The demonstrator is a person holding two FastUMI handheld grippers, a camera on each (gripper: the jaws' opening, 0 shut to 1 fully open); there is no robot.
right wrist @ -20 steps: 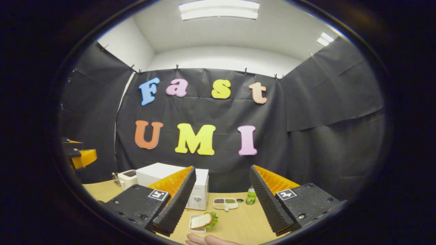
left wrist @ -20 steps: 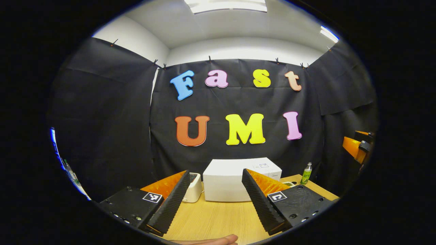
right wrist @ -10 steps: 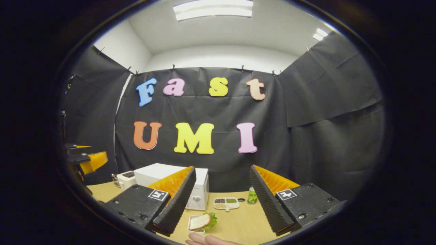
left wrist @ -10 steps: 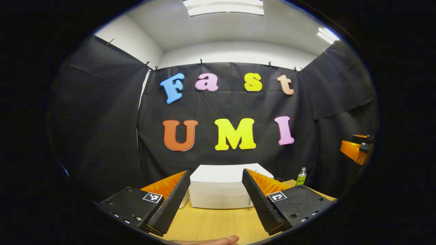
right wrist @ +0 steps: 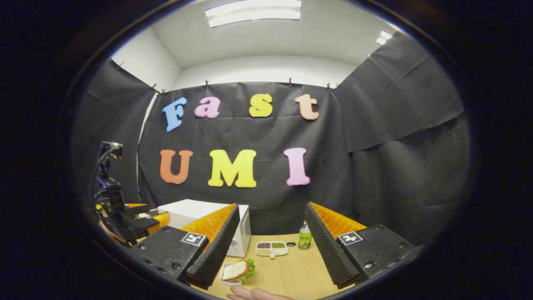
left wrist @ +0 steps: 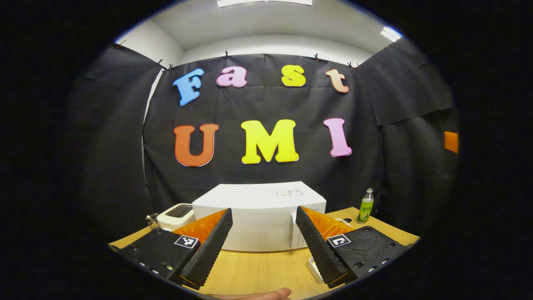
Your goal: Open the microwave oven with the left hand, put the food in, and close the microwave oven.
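White microwave oven (left wrist: 258,216) noted at lower centre of the left gripper view, standing on the wooden table (left wrist: 258,271), door shut; seen again at lower left of centre in the right gripper view (right wrist: 195,208), partly behind that gripper's left finger. Left gripper (left wrist: 264,246) at the bottom of its own view, jaws spread wide, nothing between them, aimed at the oven front and apart from it. Same gripper observed at the left edge of the right gripper view (right wrist: 125,221), held beside the oven. Right gripper (right wrist: 266,254) at the bottom of its own view, jaws likewise spread wide, pinching nothing. Food, a sandwich with lettuce (right wrist: 236,270) in a small white tray (right wrist: 227,280), recorded low in the right gripper view, just right of the left finger, on the table and well in front of the oven. White toaster (left wrist: 177,214) to the left of the oven in the left gripper view. Green bottle (left wrist: 366,206) at right of the oven; same bottle (right wrist: 305,237) near centre of the right gripper view, just beside a divided dish (right wrist: 271,248). Part of a hand (right wrist: 254,294) at the bottom edge of the right gripper view.
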